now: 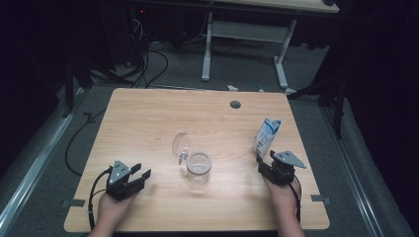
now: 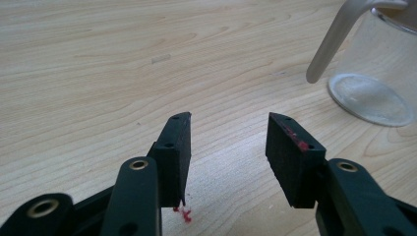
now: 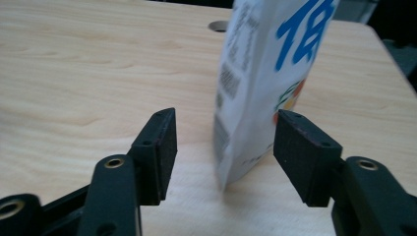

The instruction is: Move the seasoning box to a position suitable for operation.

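- Just behind the right gripper (image 3: 223, 135), the milk carton (image 1: 267, 137) stands upright on the bench (image 1: 148, 118), its fingers (image 3: 160, 147) released, apart from it.
- Left of the carton stands a glass jar (image 1: 198, 166).
- Left of the jar, the left gripper (image 2: 228, 152) rests spread, empty.

High view: overhead, facing 12 o'clock across the table (image 1: 148, 113). Both gripper views: low, close, along the tabletop; right one shares the carton (image 3: 265, 73) at 3 o'clock.
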Motion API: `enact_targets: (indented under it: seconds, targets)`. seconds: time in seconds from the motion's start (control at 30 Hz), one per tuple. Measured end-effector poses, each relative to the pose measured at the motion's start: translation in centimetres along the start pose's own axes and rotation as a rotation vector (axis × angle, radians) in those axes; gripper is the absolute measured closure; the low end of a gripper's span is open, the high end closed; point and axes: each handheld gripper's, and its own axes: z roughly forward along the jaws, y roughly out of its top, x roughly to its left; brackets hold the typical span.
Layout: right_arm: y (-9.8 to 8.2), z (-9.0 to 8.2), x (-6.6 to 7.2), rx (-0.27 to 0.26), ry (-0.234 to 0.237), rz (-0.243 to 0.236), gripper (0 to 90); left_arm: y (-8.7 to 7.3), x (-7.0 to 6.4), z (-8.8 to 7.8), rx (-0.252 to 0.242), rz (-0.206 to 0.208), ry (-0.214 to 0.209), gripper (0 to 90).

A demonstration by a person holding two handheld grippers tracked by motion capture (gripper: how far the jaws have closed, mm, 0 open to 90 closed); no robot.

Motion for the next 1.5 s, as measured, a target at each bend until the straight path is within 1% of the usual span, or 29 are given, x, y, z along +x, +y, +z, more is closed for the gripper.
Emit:
enact_targets:
  seconds: [0.1,0.23,0.27,0.3,0.4,0.5,0.53,0.6,0.67,0.7,0.73,0.8,0.93,1.03,1.1,1.17,1.23,1.27,1.4,1.43,1.47,1.5]
  targets:
    - [0.8,0.6,-0.4,-0.002,-0.030,0.013,40.0,0.0,-0.1,0.0,-0.001,0.003,-0.003,52.6]
    - [1.5,1.3,-0.7,-0.002,-0.054,0.023,38.1,-0.1,-0.1,0.2,0.002,0.010,-0.008,52.6]
    - [1.6,1.5,-0.8,0.000,-0.063,0.028,38.1,-0.1,-0.1,0.2,0.003,0.014,-0.003,52.6]
    - [1.7,1.6,-0.8,-0.001,-0.070,0.028,38.1,-0.1,-0.1,0.2,0.003,0.011,-0.009,52.7]
    - [2.0,2.0,-0.9,-0.008,-0.066,0.042,37.5,-0.1,-0.1,0.3,0.004,0.012,-0.011,52.7]
    - [2.4,2.3,-0.7,-0.015,-0.076,0.051,38.5,-0.1,-0.1,0.3,0.005,0.014,-0.012,52.7]
    - [2.4,2.4,-0.6,-0.026,-0.082,0.058,40.3,-0.1,-0.1,0.3,0.004,0.015,-0.013,52.7]
    - [2.5,2.6,-0.7,-0.028,-0.098,0.060,42.3,-0.1,-0.1,0.3,0.000,0.016,-0.011,52.7]
    - [2.6,2.9,-0.9,-0.023,-0.098,0.066,45.9,-0.1,0.0,0.3,0.001,0.016,-0.009,52.7]
    - [2.6,2.9,-1.0,-0.023,-0.099,0.081,47.3,-0.1,0.0,0.3,0.000,0.014,-0.010,52.7]
    - [2.7,3.0,-1.1,-0.023,-0.099,0.084,48.6,-0.1,0.0,0.3,0.000,0.013,-0.010,52.7]
    - [2.7,3.0,-1.1,-0.027,-0.099,0.082,51.7,-0.2,0.0,0.3,0.002,0.014,-0.010,52.7]
    - [2.6,2.7,-1.0,-0.040,-0.102,0.072,63.6,-0.2,-0.1,0.3,0.001,0.018,-0.011,52.8]
    - [2.7,2.5,-1.0,-0.044,-0.101,0.059,70.5,-0.2,-0.2,0.3,0.003,0.022,-0.013,52.8]
    - [2.8,2.4,-1.1,-0.045,-0.098,0.061,74.5,-0.2,-0.2,0.3,0.002,0.025,-0.014,52.7]
    - [2.8,2.3,-1.2,-0.048,-0.103,0.064,77.3,-0.2,-0.2,0.3,0.003,0.026,-0.014,52.7]
    - [2.8,2.3,-1.2,-0.047,-0.103,0.060,79.2,-0.2,-0.2,0.3,0.002,0.026,-0.014,52.8]
    - [2.8,2.3,-1.2,-0.049,-0.110,0.053,79.8,-0.2,-0.2,0.3,0.002,0.026,-0.014,52.7]
    - [2.8,2.4,-1.3,-0.056,-0.111,0.060,79.4,-0.2,-0.2,0.3,0.001,0.027,-0.014,52.7]
    - [2.8,2.4,-1.2,-0.060,-0.113,0.065,76.7,-0.2,-0.2,0.3,0.002,0.027,-0.014,52.8]
    - [2.8,2.5,-1.2,-0.063,-0.122,0.076,71.1,-0.2,-0.2,0.3,0.002,0.026,-0.014,52.7]
    - [2.8,2.6,-1.3,-0.061,-0.125,0.089,69.9,-0.2,-0.2,0.3,0.002,0.026,-0.014,52.7]
